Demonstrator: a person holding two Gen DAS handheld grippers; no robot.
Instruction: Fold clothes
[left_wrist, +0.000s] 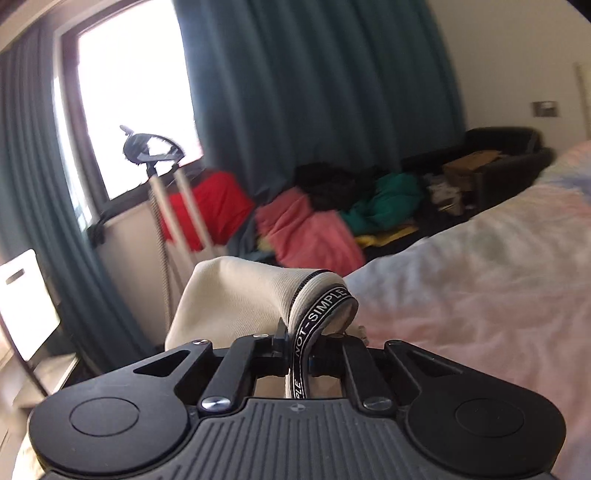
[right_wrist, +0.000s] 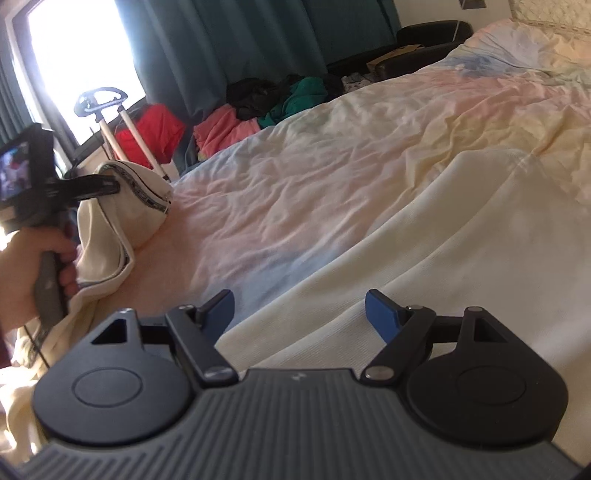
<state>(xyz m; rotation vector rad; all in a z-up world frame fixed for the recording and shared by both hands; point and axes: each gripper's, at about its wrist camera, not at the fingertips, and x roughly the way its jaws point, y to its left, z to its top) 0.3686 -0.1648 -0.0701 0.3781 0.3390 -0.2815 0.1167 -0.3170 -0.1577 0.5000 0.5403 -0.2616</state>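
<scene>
A cream garment (right_wrist: 424, 236) lies spread on the bed, with a collar edged in black tape that reads NOT-SIMPLE (left_wrist: 321, 310). My left gripper (left_wrist: 295, 343) is shut on that collar and holds it lifted above the bed; it also shows in the right wrist view (right_wrist: 114, 184) at the left, with the raised cloth (right_wrist: 122, 218) hanging from it. My right gripper (right_wrist: 299, 306) is open and empty, low over the flat part of the garment, with blue pads (right_wrist: 380, 314) spread wide.
The bed (right_wrist: 332, 147) has a rumpled pastel cover. Beyond its far edge lies a pile of pink (left_wrist: 310, 229), green and black clothes. A red suitcase (left_wrist: 210, 206) stands by the window, and a dark sofa (left_wrist: 498, 147) sits by the wall.
</scene>
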